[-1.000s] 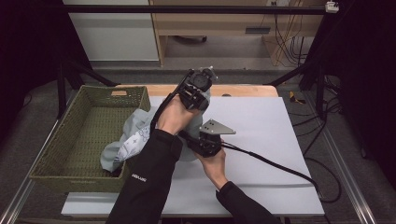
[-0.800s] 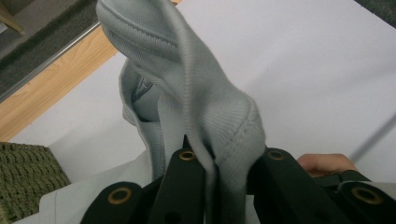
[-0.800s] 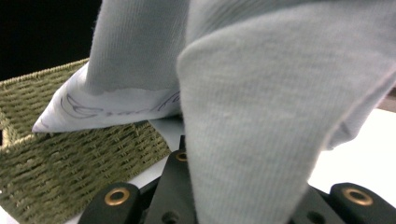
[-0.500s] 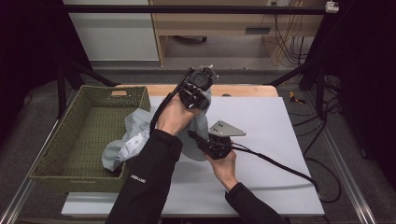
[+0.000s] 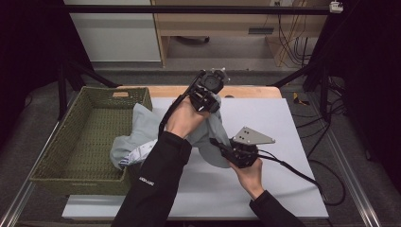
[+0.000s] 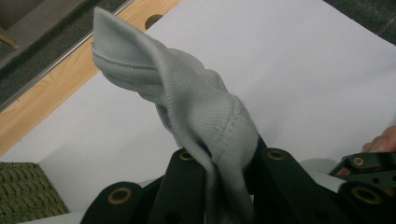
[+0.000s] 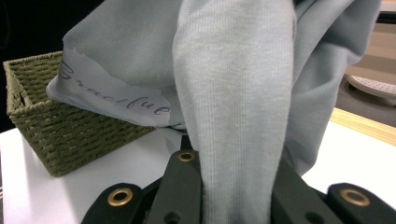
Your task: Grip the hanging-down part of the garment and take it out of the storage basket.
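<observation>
A pale grey-blue knit garment hangs half out of the green woven basket and stretches across the white table. My left gripper, raised over the table's far middle, is shut on a ribbed edge of the garment, which bunches up between its jaws. My right gripper, lower and nearer on the table, is shut on another fold of the garment. A printed label with script lettering shows on the cloth next to the basket.
White table sheet with a wooden strip at its far edge. Black cable trails right from the right gripper. Dark frame legs and a wooden cabinet stand behind the table.
The right gripper has moved right and slightly toward me with the garment's fold, drawing the cloth out across the table. The left gripper has stayed put, holding its edge.
</observation>
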